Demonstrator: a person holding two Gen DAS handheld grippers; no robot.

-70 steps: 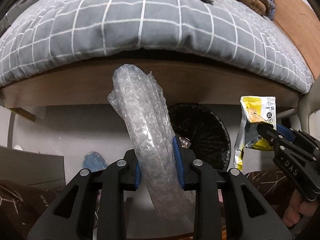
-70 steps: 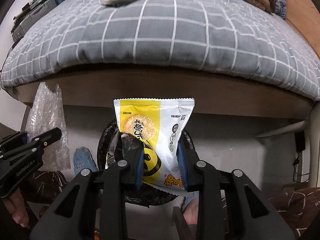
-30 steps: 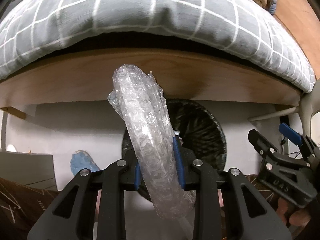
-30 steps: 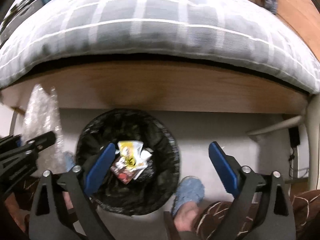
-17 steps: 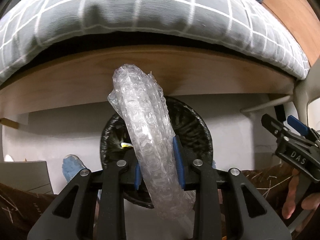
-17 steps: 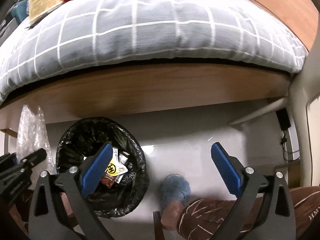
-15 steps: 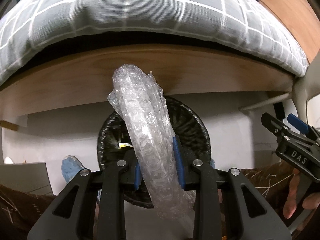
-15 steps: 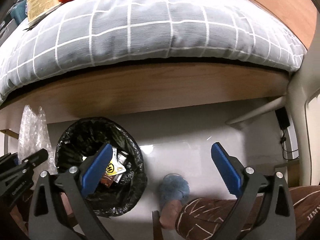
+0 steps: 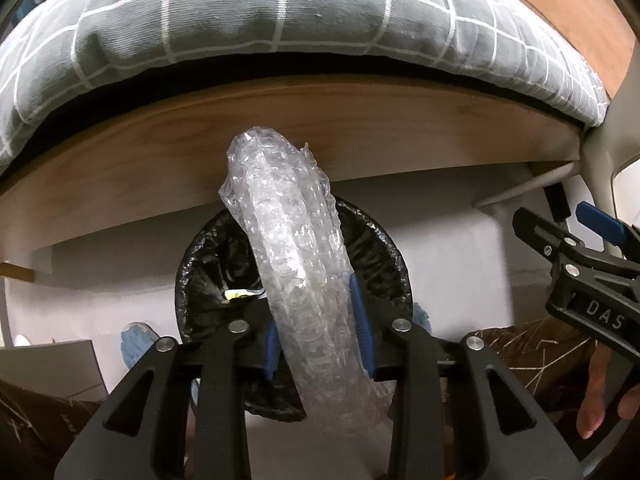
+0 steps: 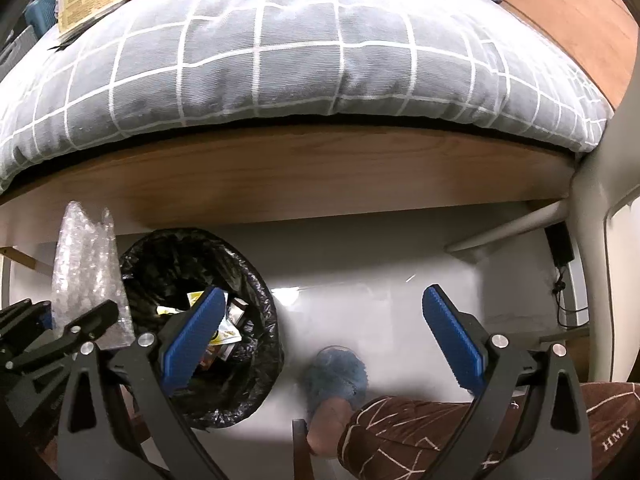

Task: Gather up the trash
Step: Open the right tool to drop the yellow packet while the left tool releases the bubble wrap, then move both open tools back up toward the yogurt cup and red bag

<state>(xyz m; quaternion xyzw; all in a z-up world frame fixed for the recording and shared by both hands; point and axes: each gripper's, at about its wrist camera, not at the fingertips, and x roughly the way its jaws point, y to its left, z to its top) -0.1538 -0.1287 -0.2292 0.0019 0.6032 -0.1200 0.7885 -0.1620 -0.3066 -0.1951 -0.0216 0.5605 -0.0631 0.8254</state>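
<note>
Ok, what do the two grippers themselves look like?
Both are matte black skeletal frames with silver screws and ribbed blue finger pads. The right gripper carries white "DAS" lettering. No lettering is readable on the left gripper. No cables are visible.

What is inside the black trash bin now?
Inside the black trash bin lie several wrappers, some yellow and white. The right claw finger covers part of them, and the dark liner hides the bottom.

My right gripper [image 10: 320, 328] is now spread empty, its snack packet [image 10: 218, 334] lying in the bin [image 10: 256, 364] beneath my bubble wrap [image 9: 296, 272].
</note>
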